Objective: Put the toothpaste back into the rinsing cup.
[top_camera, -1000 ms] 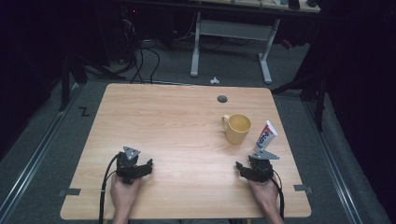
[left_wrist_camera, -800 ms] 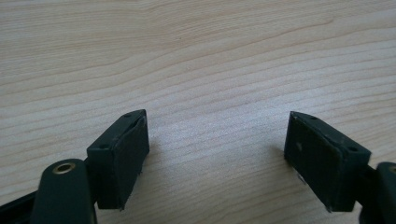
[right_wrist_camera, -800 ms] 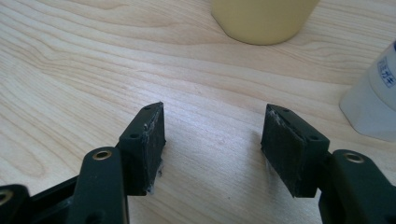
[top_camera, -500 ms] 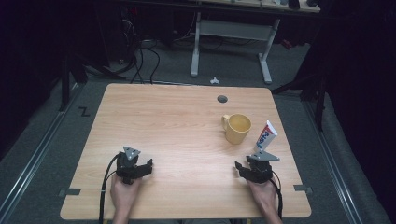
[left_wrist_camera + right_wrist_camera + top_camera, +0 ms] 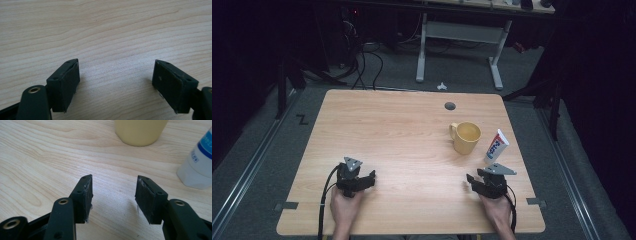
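While both hands rest near the front edge of the wooden table [image 5: 402, 120], nothing is gripped, and the yellow mug [image 5: 466, 137] serves as the landmark for everything else. Far to the left of the mug and nearer the person, the left gripper [image 5: 360, 180] lies on the tabletop with its jaws spread wide over bare wood. To the right of the mug and nearer the person, the right gripper [image 5: 478, 178] has just been closing its jaws; they now stand partly parted with only wood grain between them. Just right of the mug, apart from it, stands the toothpaste tube [image 5: 496, 146], upright on its cap and leaning a little, right in front of the right gripper.

The likely risk is a topple: the tube is tall on a narrow base, so a jaw that brushes it from the side instead of straddling it could knock it over, perhaps against the mug. Jaws narrowed this far may also be too tight to pass around the tube's body.

In the right gripper view the mug [image 5: 140, 131] is cut off above its base, and the tube [image 5: 198, 166] runs off the right edge, its print too partial to read. Whether the mug holds anything cannot be told.
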Demonstrator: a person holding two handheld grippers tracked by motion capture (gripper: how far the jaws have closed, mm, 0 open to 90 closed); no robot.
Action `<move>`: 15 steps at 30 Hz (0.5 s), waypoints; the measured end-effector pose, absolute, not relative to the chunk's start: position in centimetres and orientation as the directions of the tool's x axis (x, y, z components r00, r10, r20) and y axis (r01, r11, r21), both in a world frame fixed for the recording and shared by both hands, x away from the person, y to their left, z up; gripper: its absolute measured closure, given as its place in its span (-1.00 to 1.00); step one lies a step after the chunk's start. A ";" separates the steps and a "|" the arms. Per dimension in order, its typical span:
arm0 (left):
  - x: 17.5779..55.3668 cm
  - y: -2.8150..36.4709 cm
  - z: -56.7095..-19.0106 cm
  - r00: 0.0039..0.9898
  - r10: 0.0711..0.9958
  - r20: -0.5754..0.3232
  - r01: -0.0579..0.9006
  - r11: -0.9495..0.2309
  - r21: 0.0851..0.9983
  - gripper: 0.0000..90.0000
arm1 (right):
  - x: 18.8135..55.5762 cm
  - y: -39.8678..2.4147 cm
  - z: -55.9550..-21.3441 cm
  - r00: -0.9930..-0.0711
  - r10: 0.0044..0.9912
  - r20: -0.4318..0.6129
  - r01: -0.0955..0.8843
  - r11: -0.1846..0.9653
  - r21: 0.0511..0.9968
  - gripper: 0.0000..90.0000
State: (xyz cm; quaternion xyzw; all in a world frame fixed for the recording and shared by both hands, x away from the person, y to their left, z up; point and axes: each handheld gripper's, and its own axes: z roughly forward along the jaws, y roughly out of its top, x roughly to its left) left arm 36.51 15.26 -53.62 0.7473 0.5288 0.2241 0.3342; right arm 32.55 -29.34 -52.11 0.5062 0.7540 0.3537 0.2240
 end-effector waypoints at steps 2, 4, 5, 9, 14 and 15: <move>36.5 15.3 -53.6 0.340 0.940 -0.018 0.641 -0.218 0.736 -0.50 | 32.4 -29.5 -52.0 -0.385 0.922 0.024 0.605 0.233 0.761 0.10; 36.5 15.3 -53.6 0.340 0.940 -0.018 0.641 -0.217 0.736 -0.50 | 32.4 -29.6 -52.0 -0.386 0.922 0.027 0.608 0.233 0.759 0.11; 36.5 15.3 -53.6 0.340 0.940 -0.018 0.641 -0.217 0.736 -0.50 | 32.4 -29.7 -52.0 -0.383 0.923 0.025 0.610 0.233 0.758 0.12; 36.5 15.3 -53.6 0.340 0.940 -0.018 0.641 -0.218 0.736 -0.50 | 32.2 -29.8 -51.9 -0.380 0.925 0.027 0.609 0.228 0.760 0.14; 36.5 15.3 -53.6 0.340 0.940 -0.018 0.641 -0.218 0.736 -0.50 | 31.9 -30.1 -51.8 -0.368 0.930 0.019 0.601 0.222 0.767 0.20; 36.5 15.3 -53.6 0.340 0.940 -0.018 0.641 -0.217 0.736 -0.50 | 31.9 -30.1 -51.8 -0.368 0.930 0.016 0.599 0.224 0.769 0.20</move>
